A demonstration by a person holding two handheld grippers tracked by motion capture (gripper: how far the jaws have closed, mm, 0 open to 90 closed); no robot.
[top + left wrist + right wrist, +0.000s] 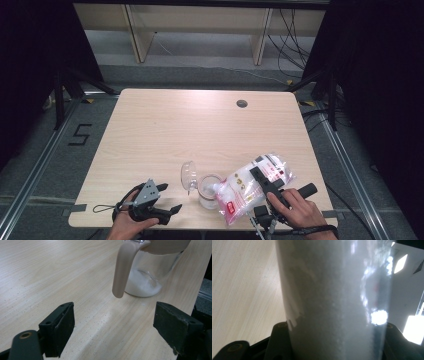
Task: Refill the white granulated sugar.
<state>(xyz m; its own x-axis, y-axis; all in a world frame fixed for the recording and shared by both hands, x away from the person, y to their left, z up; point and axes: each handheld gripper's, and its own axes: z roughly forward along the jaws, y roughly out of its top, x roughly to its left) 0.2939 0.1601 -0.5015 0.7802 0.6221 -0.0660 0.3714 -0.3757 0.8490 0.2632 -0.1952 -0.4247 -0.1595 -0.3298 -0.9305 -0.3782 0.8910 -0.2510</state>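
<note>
right gripper [264, 183] clamped on a bag of white powder [250, 187], tipped over a glass jar [209, 192].
the bag lies between its jaws, long axis slanting from upper right down-left, mouth at the jar's rim. left gripper [167, 198] rests wide open, holding nothing, just left of the jar on the table [200, 125].

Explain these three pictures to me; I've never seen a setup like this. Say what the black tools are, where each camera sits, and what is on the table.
A person sits at a wooden table and works a two-jaw hand-held gripper with each hand. One camera looks down from above; the other two ride on the grippers and look along their black jaws. The right hand-held gripper clamps a clear plastic bag of white powder, tilted toward a glass jar with white powder at its bottom. The jar's hinged lid stands open. The left hand-held gripper rests near the table's front edge, jaws open, holding nothing.
</note>
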